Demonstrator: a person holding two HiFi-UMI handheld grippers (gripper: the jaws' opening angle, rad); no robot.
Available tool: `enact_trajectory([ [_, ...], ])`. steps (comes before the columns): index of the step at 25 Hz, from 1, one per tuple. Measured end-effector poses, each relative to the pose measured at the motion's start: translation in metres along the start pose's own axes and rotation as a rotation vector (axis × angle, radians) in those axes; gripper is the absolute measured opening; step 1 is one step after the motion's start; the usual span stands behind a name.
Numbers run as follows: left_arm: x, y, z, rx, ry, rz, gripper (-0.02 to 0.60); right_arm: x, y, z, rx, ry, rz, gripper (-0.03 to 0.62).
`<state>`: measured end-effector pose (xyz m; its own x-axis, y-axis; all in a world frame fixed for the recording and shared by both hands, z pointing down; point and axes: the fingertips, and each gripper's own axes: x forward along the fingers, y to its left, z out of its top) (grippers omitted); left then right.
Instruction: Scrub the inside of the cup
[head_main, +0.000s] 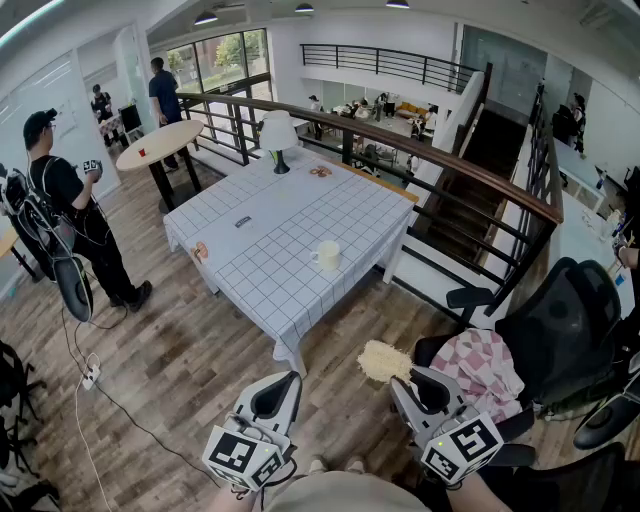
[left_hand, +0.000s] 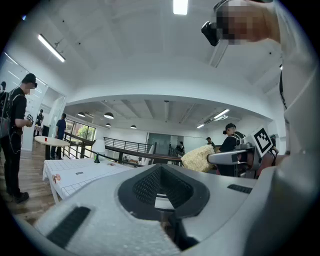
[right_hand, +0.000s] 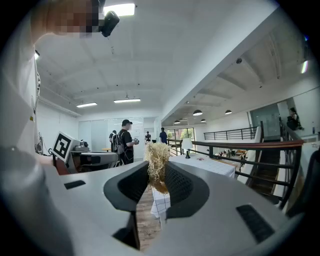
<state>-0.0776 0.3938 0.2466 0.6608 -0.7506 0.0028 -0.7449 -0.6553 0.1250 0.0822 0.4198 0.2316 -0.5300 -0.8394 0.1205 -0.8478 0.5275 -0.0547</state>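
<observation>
A cream cup (head_main: 326, 255) stands near the front right of a table covered with a white grid cloth (head_main: 260, 235), well ahead of both grippers. My right gripper (head_main: 414, 379) is shut on a straw-coloured fibrous scrubber (head_main: 384, 361), which sticks out past its tips; in the right gripper view the scrubber (right_hand: 158, 161) sits pinched between the jaws (right_hand: 157, 174). My left gripper (head_main: 284, 380) is held low beside it, shut with nothing in it (left_hand: 161, 170). From the left gripper view the scrubber (left_hand: 198, 157) shows to the right.
A white lamp (head_main: 277, 130) and small items lie at the table's far end. A person in black (head_main: 70, 215) stands at left near a round table (head_main: 158, 144). A dark railing (head_main: 450, 165), stairs and an office chair (head_main: 565, 320) with a checked cloth (head_main: 486, 366) are on the right.
</observation>
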Motion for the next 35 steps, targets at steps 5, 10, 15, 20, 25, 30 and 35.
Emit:
enact_trajectory([
  [5,0.006,-0.006,0.000,-0.017,-0.006,-0.012,0.014,-0.001,-0.007,0.005,0.000,-0.013,-0.009,0.097],
  [10,0.014,-0.011,-0.005,-0.006,0.005,-0.018,0.014,-0.004,-0.013,-0.001,0.001,-0.011,-0.002,0.097],
  [15,0.022,-0.014,-0.009,0.000,0.019,-0.018,0.014,-0.004,-0.024,-0.005,0.005,0.000,-0.007,0.097],
  [20,0.032,-0.012,-0.013,0.011,0.023,0.011,0.014,-0.005,-0.037,-0.012,0.001,0.025,-0.009,0.097],
  [25,0.043,-0.016,-0.021,0.007,0.035,0.017,0.014,-0.005,-0.045,-0.016,0.006,0.025,0.016,0.097],
  [30,0.058,-0.028,-0.026,0.007,0.034,0.030,0.014,-0.007,-0.052,-0.016,0.033,-0.006,0.043,0.097],
  [35,0.066,-0.036,-0.023,0.003,0.016,0.042,0.014,-0.016,-0.064,-0.019,0.051,-0.003,0.042,0.097],
])
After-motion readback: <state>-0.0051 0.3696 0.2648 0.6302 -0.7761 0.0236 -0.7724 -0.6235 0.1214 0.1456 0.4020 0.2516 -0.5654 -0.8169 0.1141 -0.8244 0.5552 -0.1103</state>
